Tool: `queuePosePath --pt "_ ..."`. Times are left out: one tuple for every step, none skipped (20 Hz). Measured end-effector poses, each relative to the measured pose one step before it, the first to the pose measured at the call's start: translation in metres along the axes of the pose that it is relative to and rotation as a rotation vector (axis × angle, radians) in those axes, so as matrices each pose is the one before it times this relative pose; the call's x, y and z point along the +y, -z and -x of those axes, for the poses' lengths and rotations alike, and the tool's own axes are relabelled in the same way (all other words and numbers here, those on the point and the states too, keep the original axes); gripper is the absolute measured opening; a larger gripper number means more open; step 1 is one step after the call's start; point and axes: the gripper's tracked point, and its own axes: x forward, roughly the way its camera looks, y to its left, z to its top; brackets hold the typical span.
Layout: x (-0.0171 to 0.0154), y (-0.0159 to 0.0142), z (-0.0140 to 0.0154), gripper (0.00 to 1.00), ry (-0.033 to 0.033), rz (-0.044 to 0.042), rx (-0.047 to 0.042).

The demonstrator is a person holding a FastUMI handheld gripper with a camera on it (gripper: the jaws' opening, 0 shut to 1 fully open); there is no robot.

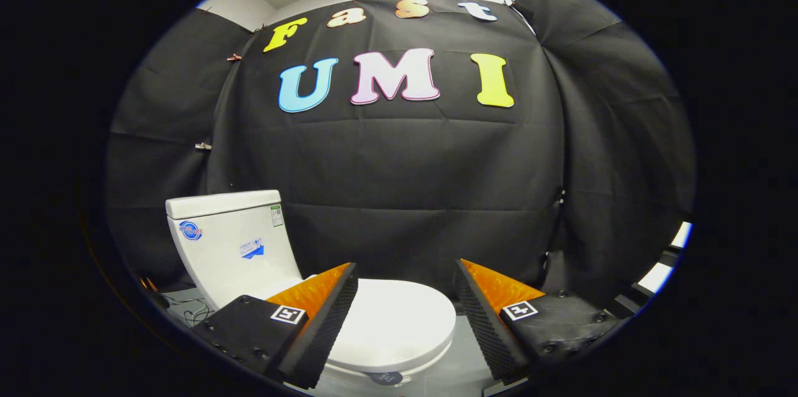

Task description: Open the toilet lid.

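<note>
A: Where do we stand with the toilet lid (pixel 393 322)?

B: We haven't started on it, as far as we can judge. The lid lies flat and closed over the bowl, white and unbroken, just ahead of and below our gripper (pixel 405 294). Nothing is lifted yet.

A: And the fingers?

B: Spread wide, holding nothing. The left finger (pixel 324 316) hangs over the lid's near-left part, beside the tank; the right finger (pixel 483 316) sits just off the lid's right edge. Whether either pad touches the lid we cannot tell, though they look to be above it.

A: So what is left?

B: All of it, we'd say: get a finger under the front rim of the lid, then swing it up and back until it leans against the tank (pixel 234 244), which stands upright behind the seat toward our left, its own cover on.

A: Anything in the bowl or the tank?

B: We can't say. Both are closed, so their contents are hidden from us. We do see some cables (pixel 187 306) lying on the floor (pixel 461 372) by the tank's base.
</note>
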Motion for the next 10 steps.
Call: queuePosePath --pt "-0.00034 -0.00035 -0.00008 0.99 0.00032 0.00112 0.00006" --pt "0.00028 0.00053 0.00020 0.99 -0.00062 -0.00025 0.00129" --pt "0.00074 0.00022 -0.00001 0.99 -0.00052 -0.00141 0.00158" --pt "-0.00069 -0.00049 -0.00008 0.99 -0.00078 -0.00052 -0.00211" --pt "0.00071 -0.00006 -0.00010 0.99 -0.00137 0.00003 0.00180" --pt "0.00037 0.00018 0.00021 0.99 0.00035 0.00139 -0.00034" --pt "-0.00002 0.00145 -0.00029 0.99 -0.00232 0.00044 0.00317" --pt "0.00080 0.00139 0.00021 0.99 -0.00095 -0.00091 0.00333" --pt "-0.00043 0.00030 0.00070 0.99 0.00078 -0.00007 0.00078" --pt "-0.00051 0.00013 -0.00067 0.99 0.00027 0.00158 0.00059"
